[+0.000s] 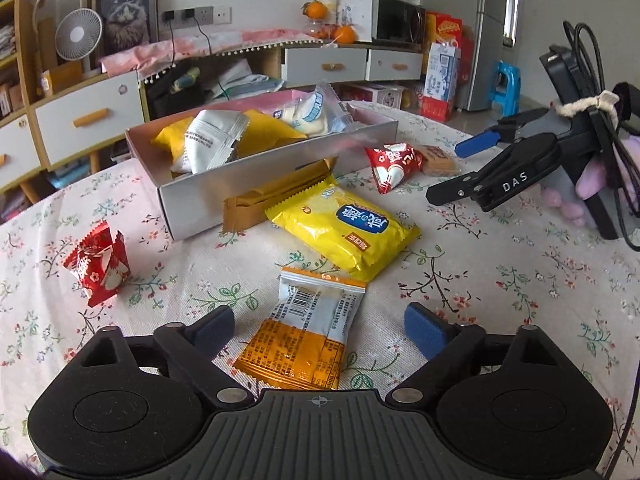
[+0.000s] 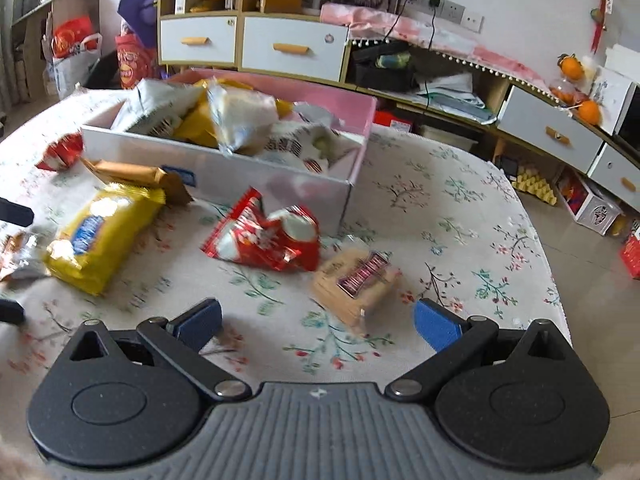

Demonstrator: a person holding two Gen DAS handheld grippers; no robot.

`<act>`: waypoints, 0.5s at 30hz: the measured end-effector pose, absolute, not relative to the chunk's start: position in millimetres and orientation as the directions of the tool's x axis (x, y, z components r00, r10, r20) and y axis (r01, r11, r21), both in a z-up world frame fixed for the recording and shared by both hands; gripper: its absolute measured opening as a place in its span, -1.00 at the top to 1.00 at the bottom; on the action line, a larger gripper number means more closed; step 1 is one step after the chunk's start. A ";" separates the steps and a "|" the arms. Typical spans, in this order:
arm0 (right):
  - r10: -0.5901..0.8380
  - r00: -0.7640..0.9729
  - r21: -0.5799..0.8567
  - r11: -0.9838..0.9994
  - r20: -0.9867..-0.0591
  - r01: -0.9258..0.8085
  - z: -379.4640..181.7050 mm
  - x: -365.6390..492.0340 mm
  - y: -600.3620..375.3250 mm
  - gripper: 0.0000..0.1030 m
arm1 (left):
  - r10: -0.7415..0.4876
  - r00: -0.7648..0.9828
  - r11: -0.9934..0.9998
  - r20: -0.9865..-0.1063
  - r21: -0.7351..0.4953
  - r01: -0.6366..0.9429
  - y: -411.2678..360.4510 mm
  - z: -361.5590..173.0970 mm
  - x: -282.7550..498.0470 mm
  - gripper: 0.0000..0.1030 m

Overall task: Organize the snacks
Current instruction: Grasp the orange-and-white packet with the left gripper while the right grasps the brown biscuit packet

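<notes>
Left gripper (image 1: 318,326): jaws wide, empty, straddling an orange-grey packet (image 1: 304,332) on the floral cloth (image 1: 500,280). Ahead of it, a yellow bag (image 1: 344,226), then a tan bar (image 1: 276,196) against the box (image 1: 224,200) of snacks; a red packet (image 1: 100,266) to its left. Right gripper (image 2: 318,322): wide, empty, a wafer pack (image 2: 356,284) just ahead between its fingers, another red packet (image 2: 268,240) beyond.

"DAS" is printed in white on the right gripper (image 1: 460,172) arm. Chinese characters on the yellow packet (image 1: 344,228); other print illegible.
</notes>
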State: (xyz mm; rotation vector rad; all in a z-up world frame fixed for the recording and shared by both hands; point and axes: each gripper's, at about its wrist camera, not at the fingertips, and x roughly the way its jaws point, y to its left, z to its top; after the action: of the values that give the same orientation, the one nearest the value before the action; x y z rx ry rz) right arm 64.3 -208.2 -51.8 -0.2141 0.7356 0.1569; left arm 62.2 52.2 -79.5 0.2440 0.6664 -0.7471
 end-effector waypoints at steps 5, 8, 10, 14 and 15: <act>0.071 0.728 -0.098 0.978 -0.682 -0.186 -51.7 71.8 -212.4 -0.99 | -0.547 0.553 0.730 -0.628 -0.035 0.682 51.2 -77.6 65.4 -0.39; 0.069 0.731 -0.083 0.982 -0.679 -0.170 -52.5 75.0 -213.6 -0.99 | -0.538 0.561 0.741 -0.629 -0.035 0.671 51.1 -75.1 66.3 -0.06; 0.070 0.732 -0.078 0.983 -0.677 -0.166 -53.0 75.1 -214.1 -0.95 | -0.519 0.574 0.754 -0.634 -0.022 0.657 50.5 -73.8 66.0 0.21; 0.081 0.735 -0.073 0.982 -0.673 -0.175 -51.2 74.3 -215.1 -0.73 | -0.483 0.603 0.776 -0.635 0.008 0.630 51.3 -74.8 64.3 0.23; 0.081 0.736 -0.074 0.982 -0.672 -0.175 -50.5 73.3 -215.1 -0.66 | -0.478 0.606 0.781 -0.636 0.007 0.624 51.1 -74.8 65.1 0.25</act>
State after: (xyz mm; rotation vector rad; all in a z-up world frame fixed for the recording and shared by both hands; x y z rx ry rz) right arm 73.3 -215.1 -50.5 -0.1353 0.7302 0.1409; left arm 65.1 51.1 -74.8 0.2382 0.6601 -0.6443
